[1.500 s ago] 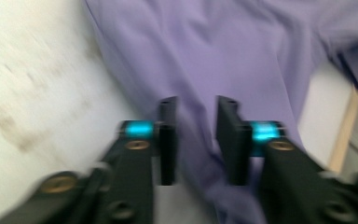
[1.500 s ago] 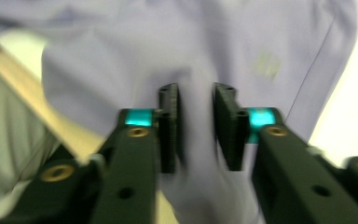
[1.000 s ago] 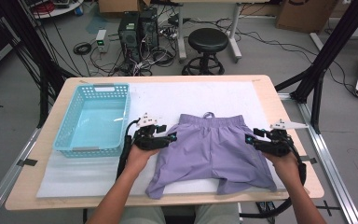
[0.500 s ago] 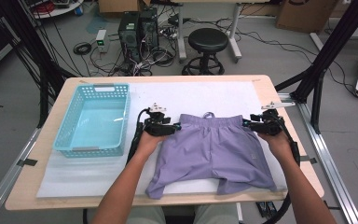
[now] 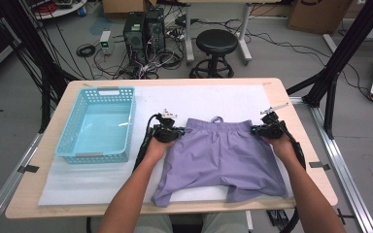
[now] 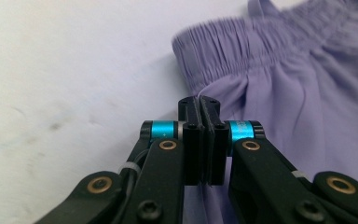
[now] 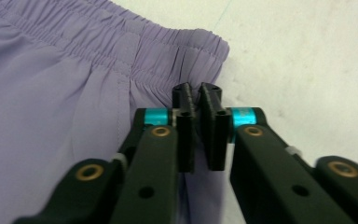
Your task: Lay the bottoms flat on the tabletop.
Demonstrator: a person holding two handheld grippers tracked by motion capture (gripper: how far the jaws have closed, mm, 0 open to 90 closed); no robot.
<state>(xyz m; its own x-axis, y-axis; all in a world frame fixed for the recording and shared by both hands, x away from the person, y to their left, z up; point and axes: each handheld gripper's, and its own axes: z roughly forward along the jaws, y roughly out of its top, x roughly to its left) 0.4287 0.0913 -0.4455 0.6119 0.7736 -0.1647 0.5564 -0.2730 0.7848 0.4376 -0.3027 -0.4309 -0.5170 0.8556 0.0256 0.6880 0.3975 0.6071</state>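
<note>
Now, as recorded:
Shorts (image 5: 221, 155): laid flat on the tabletop (image 5: 281, 97), beside the basket (image 5: 97, 126).
Left gripper (image 6: 199, 103): just closed, clamped on the waistband corner.
Right gripper (image 7: 196, 93): just closed, pinched on the opposite corner.

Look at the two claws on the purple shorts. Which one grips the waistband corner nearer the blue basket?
The left claw: it pinches the shorts at the corner beside the blue basket; the right claw holds the far corner.

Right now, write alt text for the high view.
A person's two grippers, left gripper and right gripper, pinch the waistband corners of lilac shorts lying flat on a white-covered table. A turquoise basket sits left.
</note>
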